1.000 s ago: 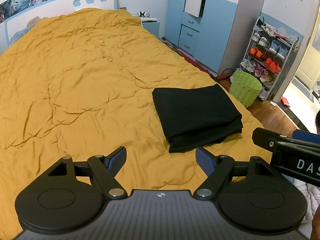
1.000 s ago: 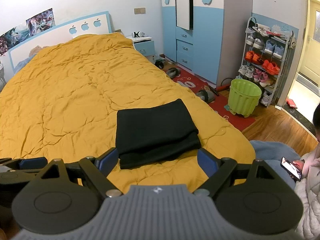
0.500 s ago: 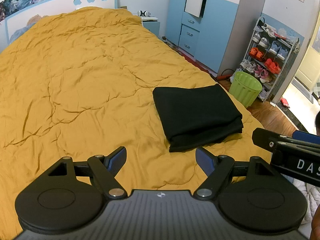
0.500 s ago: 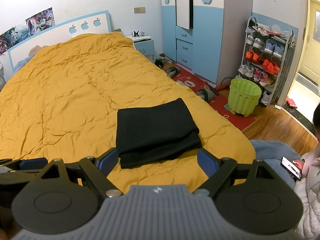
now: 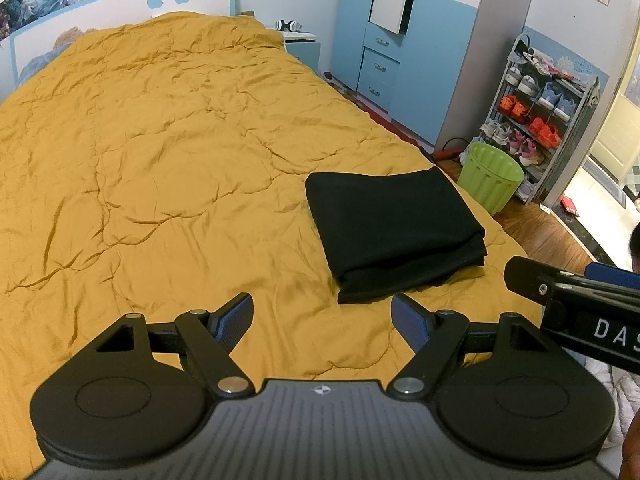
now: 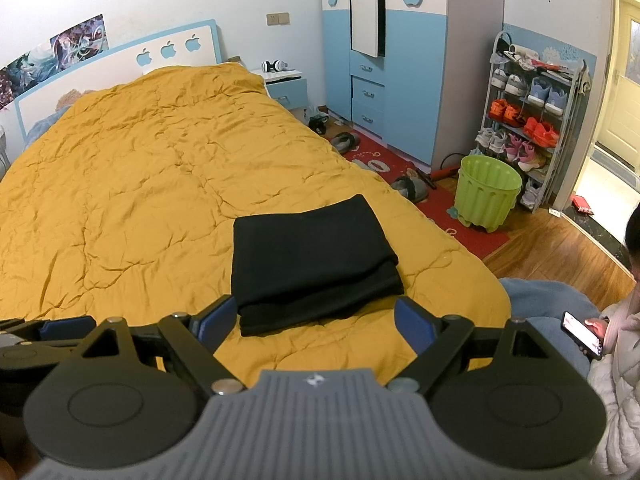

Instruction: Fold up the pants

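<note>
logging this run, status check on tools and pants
Left tool open, empty. Right tool open, empty. Black pants folded flat on yellow quilt. Nothing in the way.

White letters "DAS", perhaps cut off, on the right tongs point(image 5: 576, 280).

One pants point(image 5: 392, 236) bundle (folded), two grippers, one green bin point(image 6: 489, 194).

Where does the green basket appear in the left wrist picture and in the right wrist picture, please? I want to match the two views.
Left wrist view: the green basket is at the right, on the floor past the bed's far corner, beyond the folded black pants.
Right wrist view: the green basket is at the right, on the floor by the red rug.
Shared landmark: the shoe rack just behind it.
</note>
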The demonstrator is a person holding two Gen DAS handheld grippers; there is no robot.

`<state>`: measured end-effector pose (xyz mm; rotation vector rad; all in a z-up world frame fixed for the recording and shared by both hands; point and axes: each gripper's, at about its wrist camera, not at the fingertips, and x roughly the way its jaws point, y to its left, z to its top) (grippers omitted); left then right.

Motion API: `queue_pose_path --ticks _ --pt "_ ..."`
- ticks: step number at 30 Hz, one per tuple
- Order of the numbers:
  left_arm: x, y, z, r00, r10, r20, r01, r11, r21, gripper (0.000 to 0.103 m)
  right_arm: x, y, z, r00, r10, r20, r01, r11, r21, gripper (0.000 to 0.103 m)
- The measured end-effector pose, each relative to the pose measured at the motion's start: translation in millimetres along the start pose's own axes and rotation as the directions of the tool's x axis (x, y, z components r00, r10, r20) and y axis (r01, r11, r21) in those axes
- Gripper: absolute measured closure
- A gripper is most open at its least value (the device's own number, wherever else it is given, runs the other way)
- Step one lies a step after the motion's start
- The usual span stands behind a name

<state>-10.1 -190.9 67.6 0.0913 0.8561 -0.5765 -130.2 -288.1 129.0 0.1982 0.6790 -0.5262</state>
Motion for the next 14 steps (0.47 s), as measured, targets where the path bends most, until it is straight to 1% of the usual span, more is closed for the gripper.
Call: queue_pose_path --ticks 14 --pt "-1.1 -1.0 -2.3 1.000 0.001 0.010 -0.001 1.000 -0.003 0.012 0.0 -1.3 -1.4 1.000 0.002 0.001 -0.002 1.000 0.000 0.021"
